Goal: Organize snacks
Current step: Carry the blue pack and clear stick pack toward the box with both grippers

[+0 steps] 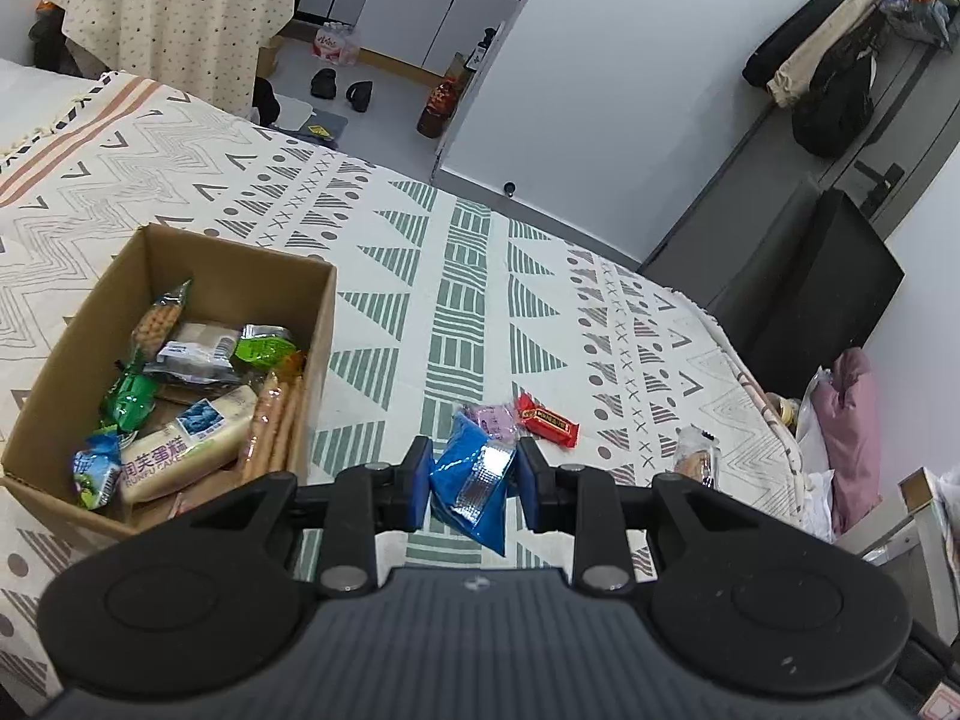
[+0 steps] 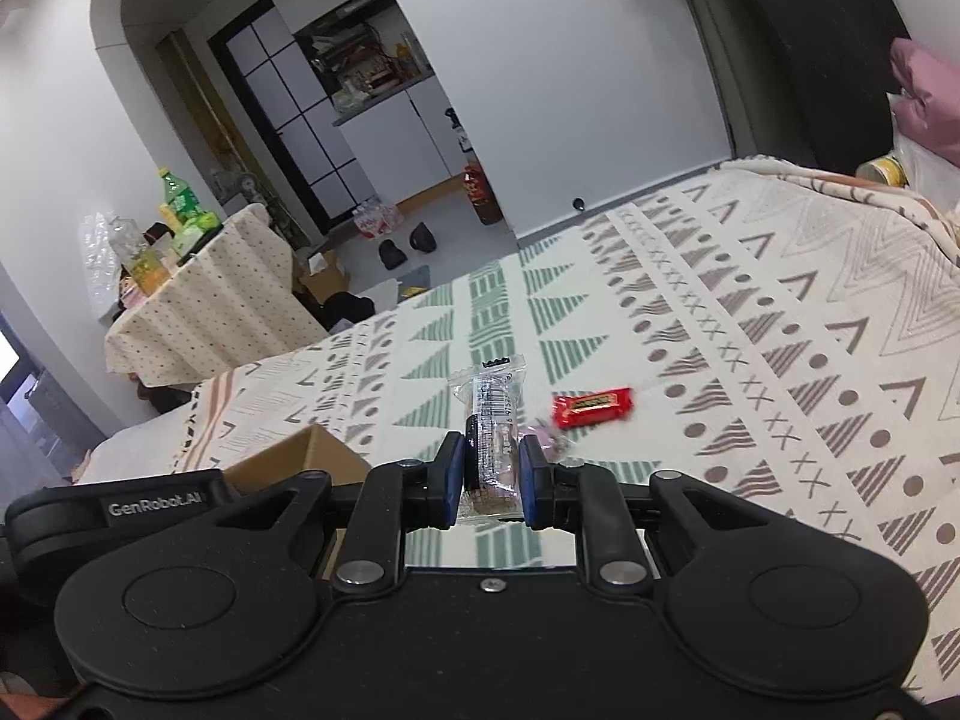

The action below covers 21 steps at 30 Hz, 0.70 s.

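An open cardboard box (image 1: 90, 324) stands on the patterned bedspread at the left and holds several wrapped snacks. My left gripper (image 1: 472, 471) is shut on a blue snack packet (image 1: 465, 468) just right of the box. Beyond it lie a purple packet (image 1: 497, 419) and a red candy bar (image 1: 547, 420). My right gripper (image 2: 491, 471) is shut on a clear-wrapped biscuit pack (image 2: 489, 414), held above the bedspread. The red candy bar (image 2: 591, 407) lies right of it, with the purple packet (image 2: 551, 445) blurred beside the right finger. The box corner (image 2: 300, 456) shows at the left.
The bedspread (image 1: 468, 276) stretches wide beyond the snacks, and its edge drops to the floor at the right. A clear-wrapped snack (image 1: 696, 459) peeks past the left gripper's right arm. A cloth-covered table (image 2: 210, 300) with bottles stands past the bed. The other gripper's body (image 2: 120, 507) sits lower left.
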Tool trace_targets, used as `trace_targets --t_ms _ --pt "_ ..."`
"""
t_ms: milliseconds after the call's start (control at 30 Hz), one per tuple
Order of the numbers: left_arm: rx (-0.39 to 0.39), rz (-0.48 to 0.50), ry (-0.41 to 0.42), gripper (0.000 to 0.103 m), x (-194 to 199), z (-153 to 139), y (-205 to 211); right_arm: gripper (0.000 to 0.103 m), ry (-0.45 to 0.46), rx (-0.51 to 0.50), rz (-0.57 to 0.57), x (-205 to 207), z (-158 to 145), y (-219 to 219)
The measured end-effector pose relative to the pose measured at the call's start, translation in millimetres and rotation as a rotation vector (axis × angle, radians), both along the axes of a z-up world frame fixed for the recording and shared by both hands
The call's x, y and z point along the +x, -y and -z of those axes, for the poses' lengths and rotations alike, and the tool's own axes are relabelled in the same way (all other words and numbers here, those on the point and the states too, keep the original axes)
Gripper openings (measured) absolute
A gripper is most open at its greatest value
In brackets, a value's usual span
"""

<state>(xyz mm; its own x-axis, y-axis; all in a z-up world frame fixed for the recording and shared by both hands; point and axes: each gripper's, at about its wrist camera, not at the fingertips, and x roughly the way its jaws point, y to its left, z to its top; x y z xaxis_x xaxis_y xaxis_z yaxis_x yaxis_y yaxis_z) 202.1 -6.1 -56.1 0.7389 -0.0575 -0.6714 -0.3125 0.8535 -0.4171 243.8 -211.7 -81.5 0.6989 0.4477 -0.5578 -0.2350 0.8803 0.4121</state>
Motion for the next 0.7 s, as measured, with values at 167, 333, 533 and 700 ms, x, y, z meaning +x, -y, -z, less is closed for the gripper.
trace_targets --t_ms 167,333,533,700 --pt "-0.011 -0.016 0.025 0.028 -7 -8 -10 0.019 0.013 -0.001 -0.024 -4 -8 -14" --pt "-0.028 -0.048 0.032 0.028 -11 -9 -26 0.019 0.018 -0.003 -0.052 -7 -13 -31" --pt "-0.062 -0.105 0.047 0.028 -17 -13 -52 0.019 0.019 -0.013 -0.092 -7 -14 -57" --pt "-0.050 -0.173 0.058 0.029 -21 -15 -79 0.019 0.020 -0.021 -0.137 -7 -15 -83"
